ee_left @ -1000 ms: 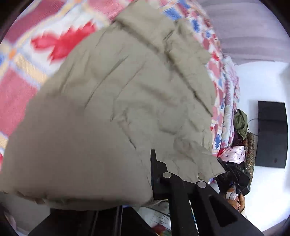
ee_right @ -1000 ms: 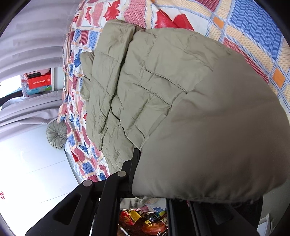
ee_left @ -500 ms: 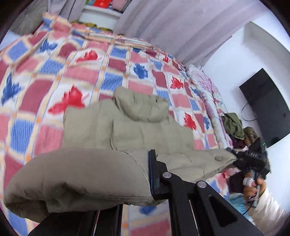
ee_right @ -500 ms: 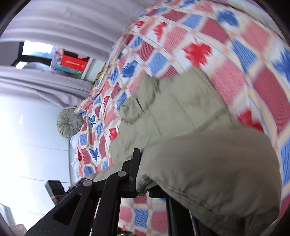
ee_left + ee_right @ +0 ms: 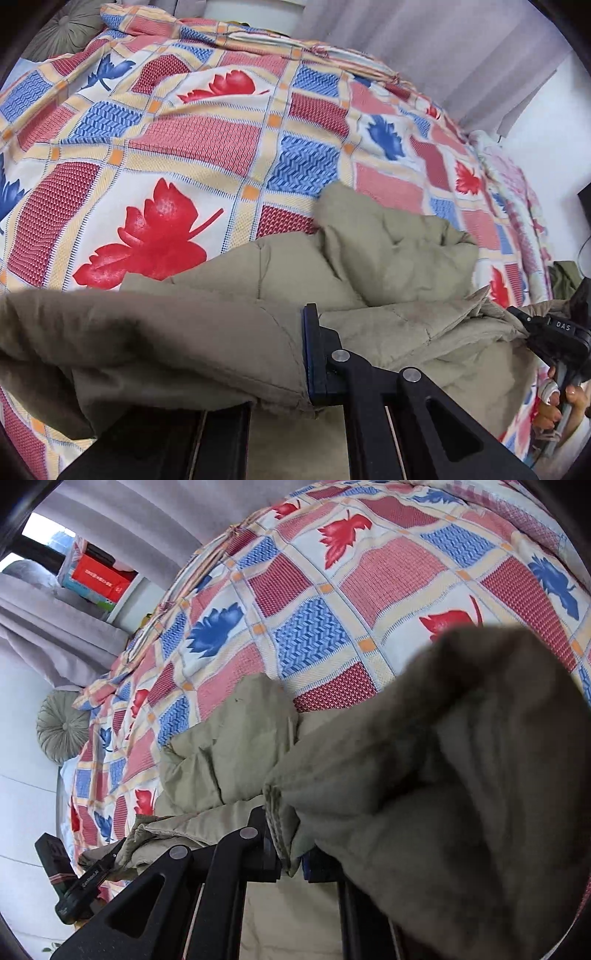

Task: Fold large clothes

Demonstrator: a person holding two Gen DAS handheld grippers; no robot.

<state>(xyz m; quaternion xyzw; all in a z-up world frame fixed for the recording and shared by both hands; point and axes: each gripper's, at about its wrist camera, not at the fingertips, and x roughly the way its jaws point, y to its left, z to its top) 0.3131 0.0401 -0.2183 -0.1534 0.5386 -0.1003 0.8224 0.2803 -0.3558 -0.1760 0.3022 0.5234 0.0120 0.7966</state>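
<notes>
A large olive-beige padded jacket (image 5: 388, 258) lies on a bed; it also shows in the right wrist view (image 5: 229, 749). My left gripper (image 5: 291, 373) is shut on one edge of the jacket, whose fabric drapes over the left finger and hides it. My right gripper (image 5: 288, 849) is shut on the jacket's other edge, and fabric bulges over the right finger (image 5: 461, 775). The right gripper also shows in the left wrist view (image 5: 554, 332), and the left gripper shows in the right wrist view (image 5: 81, 882). The held edge sits low, over the rest of the jacket.
The bed has a quilt (image 5: 184, 140) in red, blue and cream squares with leaf prints. A round grey cushion (image 5: 62, 727) lies at the bed's head. Grey curtains (image 5: 461, 48) hang behind. Boxes (image 5: 99, 579) sit on a shelf by the window.
Both grippers have carried the held jacket edge forward and down over the rest of the jacket. The views tilted from looking down at the jacket to looking across the bed.
</notes>
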